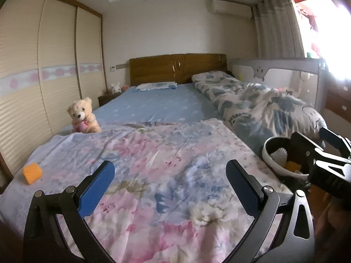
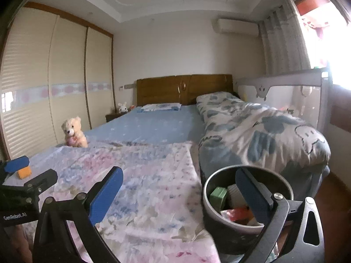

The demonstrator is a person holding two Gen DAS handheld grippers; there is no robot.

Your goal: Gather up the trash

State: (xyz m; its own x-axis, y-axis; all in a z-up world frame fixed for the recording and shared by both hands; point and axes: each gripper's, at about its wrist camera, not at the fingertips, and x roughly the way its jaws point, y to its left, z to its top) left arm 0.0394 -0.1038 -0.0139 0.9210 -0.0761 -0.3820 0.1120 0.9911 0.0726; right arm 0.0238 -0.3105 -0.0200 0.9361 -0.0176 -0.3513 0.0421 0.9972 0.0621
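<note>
Two hand-held grippers are hovering over the foot of a bed covered with a pink-and-blue floral quilt (image 1: 166, 171). The left gripper (image 1: 170, 184) is holding its blue-padded jaws released and wide apart, with nothing between them, and is pointing along the quilt toward the brown wooden headboard (image 1: 177, 68). The right gripper (image 2: 178, 194) is likewise standing with its jaws spread and empty; its right finger is showing in front of the mouth of a round dark trash bin with a pale rim (image 2: 208, 199), which is sitting just beside the right edge of the quilt.

Inside the bin several pieces of trash are lying jumbled: a green boxy item (image 2: 218, 195), a white ribbed paper cup (image 2: 233, 194) and a red-orange crumpled wrapper (image 2: 235, 213). In the left wrist view the same bin (image 1: 268, 157) is appearing partly hidden behind the right gripper (image 1: 329, 146).

One small orange block-shaped piece of trash with a ribbed, sponge-like surface (image 1: 32, 172) is resting on the quilt near its left front corner, well apart from the bin; in the right wrist view it (image 2: 24, 172) is showing just beyond the left gripper's fingers.

Farther up the bed a cream teddy bear holding something pink (image 1: 83, 117) is sitting upright near the left edge.
</note>
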